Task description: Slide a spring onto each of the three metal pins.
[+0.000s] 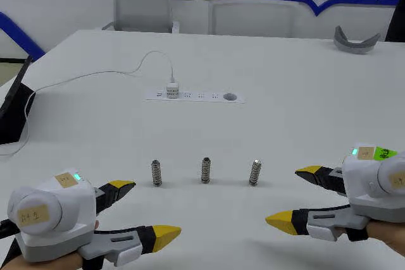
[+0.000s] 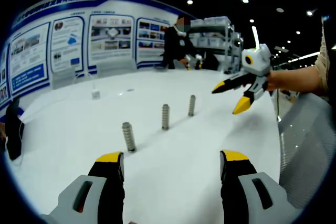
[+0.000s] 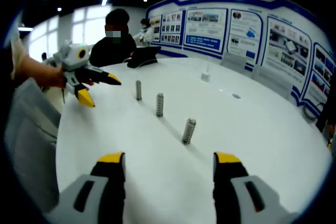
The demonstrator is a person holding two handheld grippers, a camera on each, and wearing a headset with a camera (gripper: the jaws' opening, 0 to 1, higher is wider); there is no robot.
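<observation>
Head view: we are holding left gripper (image 1: 149, 209) and right gripper (image 1: 287, 195) spread, empty; upright springs (image 1: 205, 170) standing at twelve o'clock, between them.

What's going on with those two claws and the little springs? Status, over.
Left gripper open, empty. Right gripper open, empty. Three springs upright in a row between them, seemingly already on their pins. Nothing between jaws and springs.

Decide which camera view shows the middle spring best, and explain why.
The head view: the middle spring stands upright and central, with its coils distinct. Both gripper views show it too, from an angle, but blurrier, and the coils are harder to tell apart.
</observation>
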